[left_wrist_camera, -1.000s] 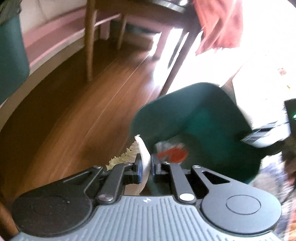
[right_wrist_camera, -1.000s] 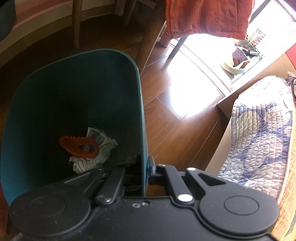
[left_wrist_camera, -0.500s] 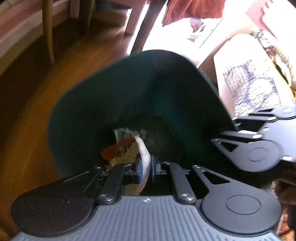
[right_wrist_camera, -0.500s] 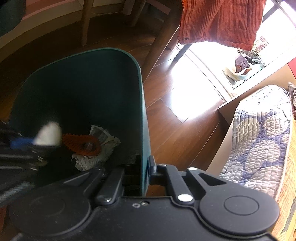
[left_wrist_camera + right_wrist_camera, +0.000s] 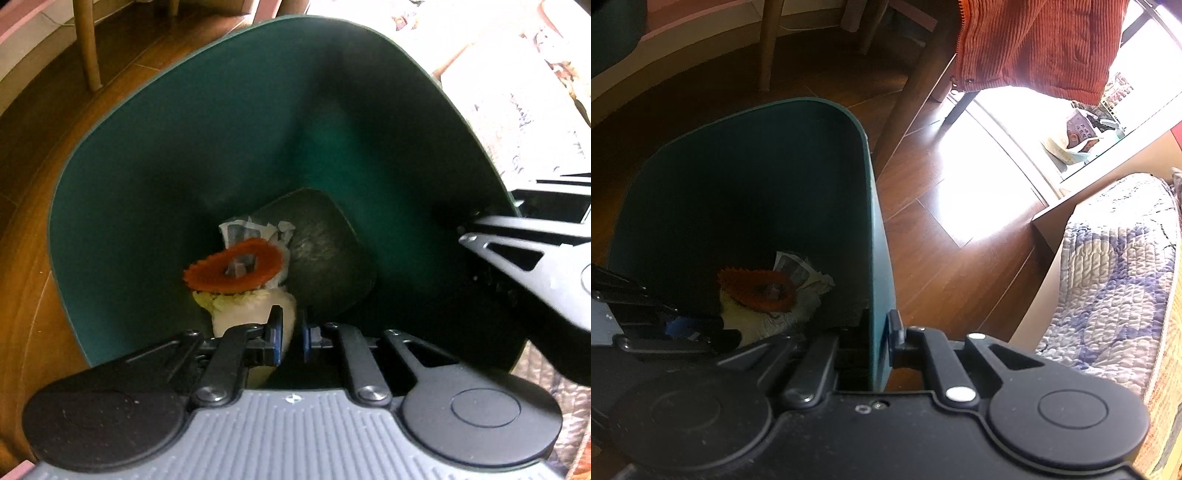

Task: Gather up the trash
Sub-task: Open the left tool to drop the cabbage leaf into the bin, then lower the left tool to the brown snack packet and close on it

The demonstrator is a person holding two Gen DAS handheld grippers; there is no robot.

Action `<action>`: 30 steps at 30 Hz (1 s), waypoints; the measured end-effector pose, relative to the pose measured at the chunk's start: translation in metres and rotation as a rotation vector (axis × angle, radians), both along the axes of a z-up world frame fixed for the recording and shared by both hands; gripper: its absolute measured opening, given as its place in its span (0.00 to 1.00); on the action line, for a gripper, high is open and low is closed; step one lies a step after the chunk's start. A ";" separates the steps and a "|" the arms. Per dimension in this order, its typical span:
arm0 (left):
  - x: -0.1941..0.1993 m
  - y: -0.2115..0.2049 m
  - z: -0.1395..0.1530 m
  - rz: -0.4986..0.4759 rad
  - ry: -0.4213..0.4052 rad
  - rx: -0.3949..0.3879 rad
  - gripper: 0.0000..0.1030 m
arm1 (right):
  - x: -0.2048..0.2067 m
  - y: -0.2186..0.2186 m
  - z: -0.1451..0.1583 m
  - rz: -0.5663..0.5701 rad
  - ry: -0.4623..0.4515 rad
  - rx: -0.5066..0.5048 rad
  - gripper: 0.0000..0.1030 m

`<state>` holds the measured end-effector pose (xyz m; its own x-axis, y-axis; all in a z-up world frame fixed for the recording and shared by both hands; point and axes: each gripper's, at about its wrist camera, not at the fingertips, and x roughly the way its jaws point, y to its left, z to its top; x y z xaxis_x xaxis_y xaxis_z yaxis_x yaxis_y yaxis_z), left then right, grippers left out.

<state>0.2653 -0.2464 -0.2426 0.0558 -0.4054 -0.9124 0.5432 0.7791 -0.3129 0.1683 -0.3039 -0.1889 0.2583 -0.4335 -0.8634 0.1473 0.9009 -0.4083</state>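
A dark green bin (image 5: 221,129) stands on the wooden floor and fills the left wrist view. At its bottom lie crumpled newspaper (image 5: 251,230) and an orange toothed ring (image 5: 236,269). My left gripper (image 5: 290,338) hangs inside the bin's mouth, shut on a pale white-and-green cabbage piece (image 5: 243,314) just above that rubbish. My right gripper (image 5: 881,332) is shut on the bin's right wall (image 5: 879,229), one finger inside and one outside. The right wrist view also catches the left gripper (image 5: 679,326) low at the left, with the cabbage piece (image 5: 746,317) beside it.
Wooden chair legs (image 5: 768,48) stand behind the bin. An orange corduroy garment (image 5: 1034,40) hangs at top right. A quilted bed (image 5: 1115,266) lies to the right, and a bright sunlit patch of floor (image 5: 979,199) sits between it and the bin.
My left gripper has swung from beside the bin to over it and sunk into its mouth, still holding the cabbage piece. The right gripper has stayed clamped on the bin wall.
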 end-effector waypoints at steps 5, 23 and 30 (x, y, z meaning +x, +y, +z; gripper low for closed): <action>-0.001 0.003 0.007 0.005 -0.017 -0.005 0.27 | -0.002 -0.002 0.001 0.007 -0.003 0.005 0.06; -0.013 0.099 0.086 0.167 -0.232 -0.022 0.76 | -0.003 -0.018 0.004 0.010 -0.008 0.044 0.07; -0.012 0.131 0.063 0.295 -0.295 0.079 0.78 | -0.003 -0.037 0.000 -0.001 0.003 0.055 0.04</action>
